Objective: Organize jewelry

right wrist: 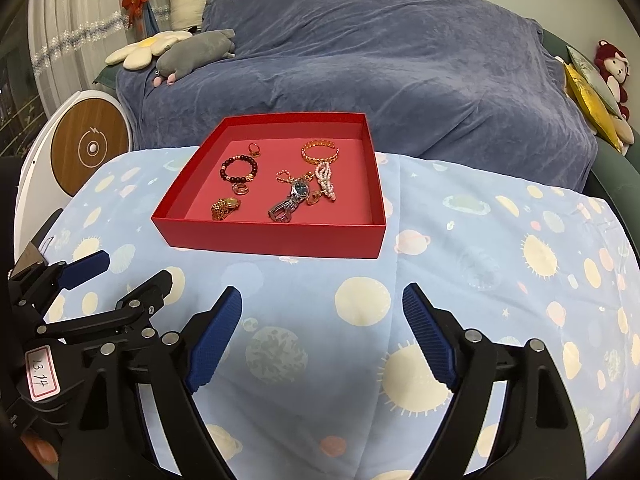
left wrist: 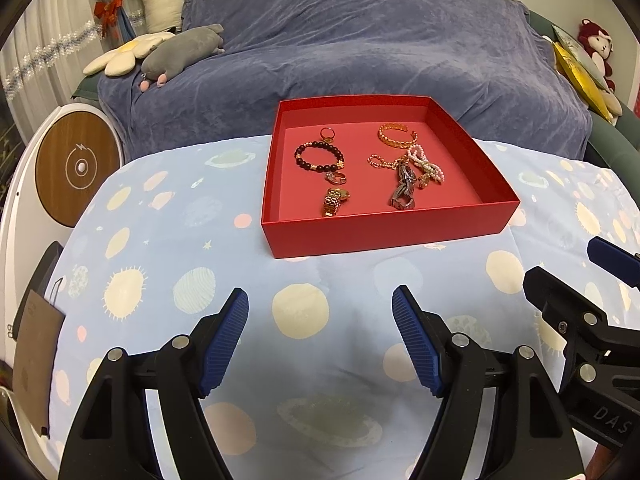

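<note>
- Left tool (left wrist: 320,344): ribbed blue pads on black arms, spread apart over the cloth, gripping nothing; its rear is cut off by the frame edge.
- Right tool (right wrist: 322,340): same build, likewise spread and empty; only its tip shows in the left view.
- Desk (right wrist: 500,260): hidden under a pale blue cloth printed with suns and planets.
- Box (left wrist: 384,230): shallow, square, red cardboard, near the desk's far edge.
- Inside, left: small ring (left wrist: 327,133), dark bead bracelet (left wrist: 319,156), gold watch (left wrist: 334,201).
- Inside, right: gold cuff (left wrist: 396,135), silver watch (right wrist: 289,202), pearl strand (left wrist: 426,164) and thin chain tangled together, hard to separate.
- Sofa (left wrist: 360,40) behind, draped in blue-grey plush.
</note>
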A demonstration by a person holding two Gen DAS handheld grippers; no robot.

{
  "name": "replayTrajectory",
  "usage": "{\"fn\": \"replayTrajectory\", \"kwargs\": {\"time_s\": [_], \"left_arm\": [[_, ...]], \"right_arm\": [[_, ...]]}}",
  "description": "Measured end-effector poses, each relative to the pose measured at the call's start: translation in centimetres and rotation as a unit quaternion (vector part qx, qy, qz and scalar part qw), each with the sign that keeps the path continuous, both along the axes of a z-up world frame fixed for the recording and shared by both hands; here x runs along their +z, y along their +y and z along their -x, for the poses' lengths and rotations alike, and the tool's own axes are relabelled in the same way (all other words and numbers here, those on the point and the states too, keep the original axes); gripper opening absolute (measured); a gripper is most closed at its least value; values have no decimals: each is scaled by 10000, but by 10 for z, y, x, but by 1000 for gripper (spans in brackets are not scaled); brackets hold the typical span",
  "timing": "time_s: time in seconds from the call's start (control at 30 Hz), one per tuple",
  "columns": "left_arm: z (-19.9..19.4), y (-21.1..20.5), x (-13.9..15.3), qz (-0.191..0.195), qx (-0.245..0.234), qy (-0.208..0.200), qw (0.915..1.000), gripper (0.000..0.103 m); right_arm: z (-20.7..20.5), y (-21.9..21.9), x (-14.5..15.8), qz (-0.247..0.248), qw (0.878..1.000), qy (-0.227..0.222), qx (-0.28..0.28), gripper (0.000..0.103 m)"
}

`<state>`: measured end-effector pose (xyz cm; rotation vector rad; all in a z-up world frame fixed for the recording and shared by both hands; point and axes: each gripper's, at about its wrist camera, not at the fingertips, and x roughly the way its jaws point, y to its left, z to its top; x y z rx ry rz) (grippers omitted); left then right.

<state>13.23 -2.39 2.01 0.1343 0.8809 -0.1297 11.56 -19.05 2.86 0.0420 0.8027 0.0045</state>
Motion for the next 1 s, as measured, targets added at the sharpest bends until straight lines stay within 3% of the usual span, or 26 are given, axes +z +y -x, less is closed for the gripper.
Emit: {"fn": "replayTrajectory", "kwargs": {"time_s": [0.33,1.0], "left_arm": [[0,0,-2,-56,66,5,10000,73],[-1,6,1,-71,301,-26,9995,81]], "right_arm": [[0,-2,0,12,10000,-9,-22,83],[1,-8,1,-20,9999,-66,-86,94]]}}
